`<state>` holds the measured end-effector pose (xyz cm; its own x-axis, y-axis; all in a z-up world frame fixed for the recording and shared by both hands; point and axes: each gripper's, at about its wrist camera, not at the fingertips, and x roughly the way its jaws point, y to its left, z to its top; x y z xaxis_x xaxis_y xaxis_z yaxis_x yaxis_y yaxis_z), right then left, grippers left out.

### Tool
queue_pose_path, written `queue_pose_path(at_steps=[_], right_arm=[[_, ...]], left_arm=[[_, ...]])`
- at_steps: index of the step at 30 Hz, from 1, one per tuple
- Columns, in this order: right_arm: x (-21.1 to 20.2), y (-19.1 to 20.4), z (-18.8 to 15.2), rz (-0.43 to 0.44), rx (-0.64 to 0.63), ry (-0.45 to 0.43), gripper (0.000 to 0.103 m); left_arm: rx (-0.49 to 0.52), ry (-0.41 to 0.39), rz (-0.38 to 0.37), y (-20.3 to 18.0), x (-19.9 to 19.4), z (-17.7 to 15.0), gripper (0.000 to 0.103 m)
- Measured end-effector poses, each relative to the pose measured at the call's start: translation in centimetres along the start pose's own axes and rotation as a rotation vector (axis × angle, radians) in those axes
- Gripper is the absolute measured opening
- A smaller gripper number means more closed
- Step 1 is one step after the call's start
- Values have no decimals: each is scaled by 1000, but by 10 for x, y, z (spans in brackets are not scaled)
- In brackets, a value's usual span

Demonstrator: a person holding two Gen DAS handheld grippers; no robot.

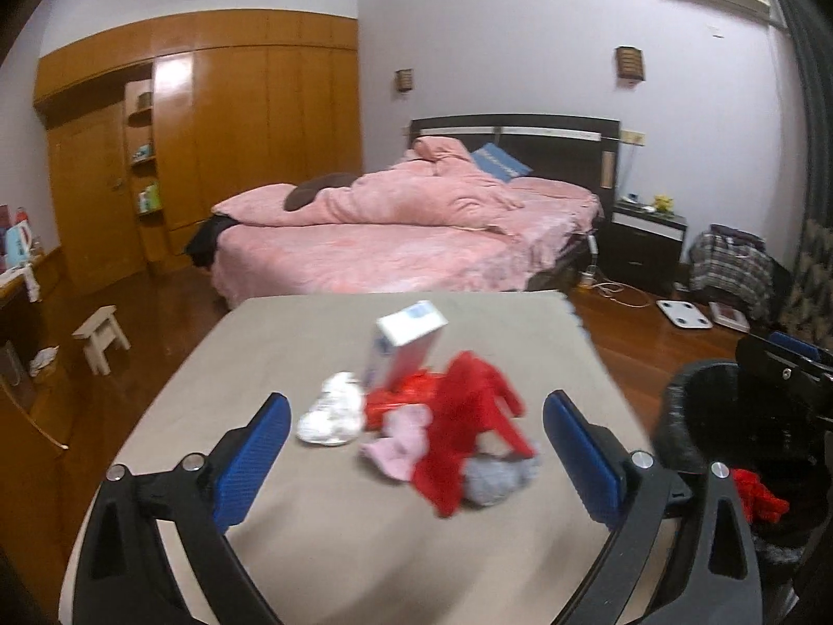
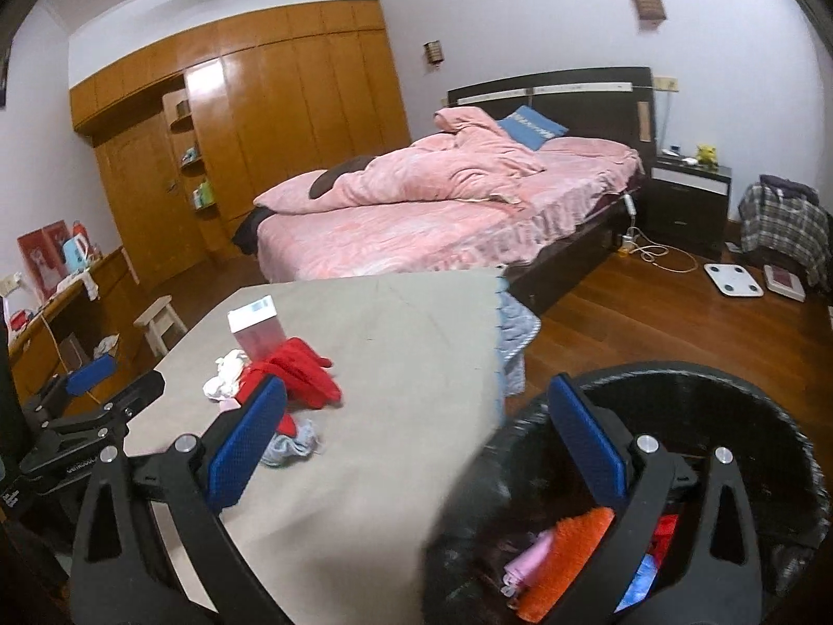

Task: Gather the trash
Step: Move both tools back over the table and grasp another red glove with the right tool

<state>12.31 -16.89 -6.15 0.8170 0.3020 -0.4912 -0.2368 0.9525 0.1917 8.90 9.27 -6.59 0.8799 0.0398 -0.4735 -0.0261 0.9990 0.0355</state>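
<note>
Mostly red, the trash pile (image 1: 442, 432) sits mid-table: red wrapper, crumpled white tissue (image 1: 333, 411), pink and grey scraps, w/ a white carton (image 1: 401, 344) standing behind. Left gripper (image 1: 416, 453) hovers over it, jaws wide apart, holding nothing. Right gripper (image 2: 416, 448) likewise spread and empty, above the black-lined bin (image 2: 729, 406) beside the table (image 2: 390, 323), scraps inside. Grey cloth covers the table; pink bed (image 1: 406, 229), wood wardrobe (image 1: 234, 130) beyond.

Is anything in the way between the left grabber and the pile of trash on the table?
Nothing visible. The left gripper is open, and the trash pile lies straight ahead on the bare gray table, with only tablecloth between.
</note>
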Motion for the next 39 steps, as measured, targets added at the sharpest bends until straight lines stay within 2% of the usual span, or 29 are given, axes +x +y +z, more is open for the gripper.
queue_pose_path(at_steps=[9, 16, 28, 30, 36, 38, 39], right_arm=[[57, 42, 0, 45, -46, 46, 97], [96, 66, 13, 83, -71, 61, 97], [125, 102, -9, 160, -142, 147, 96], [129, 109, -11, 171, -157, 159, 93], [143, 118, -16, 207, -164, 205, 64], [147, 121, -18, 224, -164, 223, 41], [148, 121, -19, 236, -159, 234, 35]], left_arm=[[-40, 19, 56, 37, 21, -6, 95], [-62, 31, 97, 60, 45, -3, 92], [-111, 71, 123, 86, 58, -17, 88], [-120, 72, 124, 88, 57, -18, 87], [-116, 63, 130, 90, 54, -18, 87], [-117, 63, 129, 89, 55, -18, 87], [-117, 64, 129, 89, 54, -18, 87]])
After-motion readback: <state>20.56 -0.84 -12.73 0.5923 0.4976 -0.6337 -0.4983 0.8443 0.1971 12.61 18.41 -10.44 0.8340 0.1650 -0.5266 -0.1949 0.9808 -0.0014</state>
